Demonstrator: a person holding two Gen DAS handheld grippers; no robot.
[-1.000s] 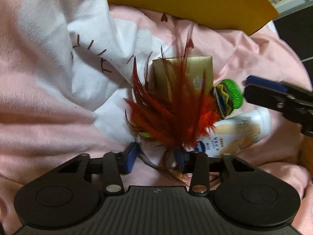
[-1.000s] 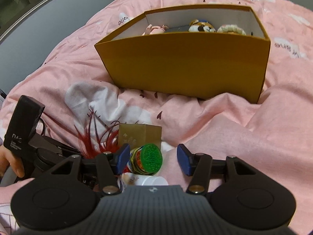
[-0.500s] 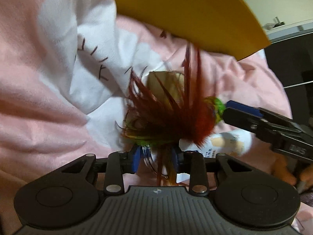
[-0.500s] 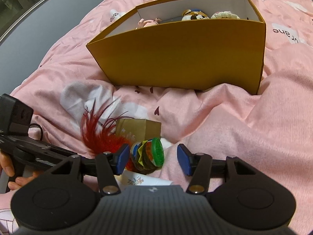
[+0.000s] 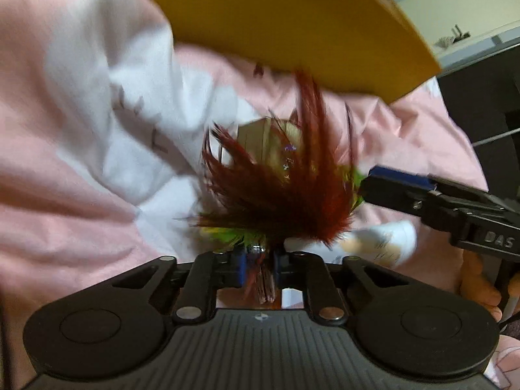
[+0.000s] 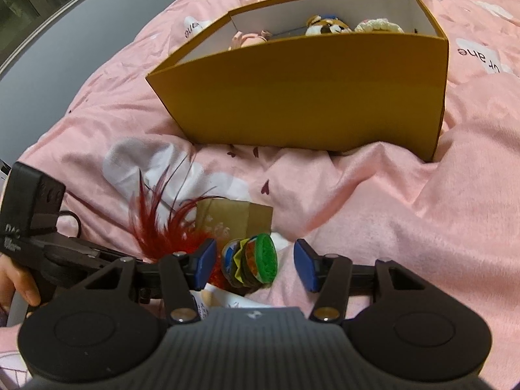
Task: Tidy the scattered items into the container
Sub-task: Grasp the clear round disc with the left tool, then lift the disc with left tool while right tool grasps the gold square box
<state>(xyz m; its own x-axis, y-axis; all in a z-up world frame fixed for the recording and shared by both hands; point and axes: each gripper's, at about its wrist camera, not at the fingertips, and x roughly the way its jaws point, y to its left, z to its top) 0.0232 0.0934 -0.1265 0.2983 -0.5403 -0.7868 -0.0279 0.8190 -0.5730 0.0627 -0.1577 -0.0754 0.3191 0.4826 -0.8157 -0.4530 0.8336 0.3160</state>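
A red feather toy lies on the pink bedding, in front of a small gold box. My left gripper is closing its jaws on the toy's stem, and the blue pads pinch it. In the right wrist view, my right gripper stands open around a felt burger toy with a green top; neither pad presses on it. The feathers show just left of it. The mustard-yellow container box stands behind on the bed.
A white bottle lies under the burger toy. Soft toys sit inside the box. The pink quilt is rumpled into folds on the right. A hand holds the left gripper's handle.
The left jaws have come together on the feather toy's stem, and the left view has tipped upward toward the box. The right gripper has stayed put, open around the burger toy.
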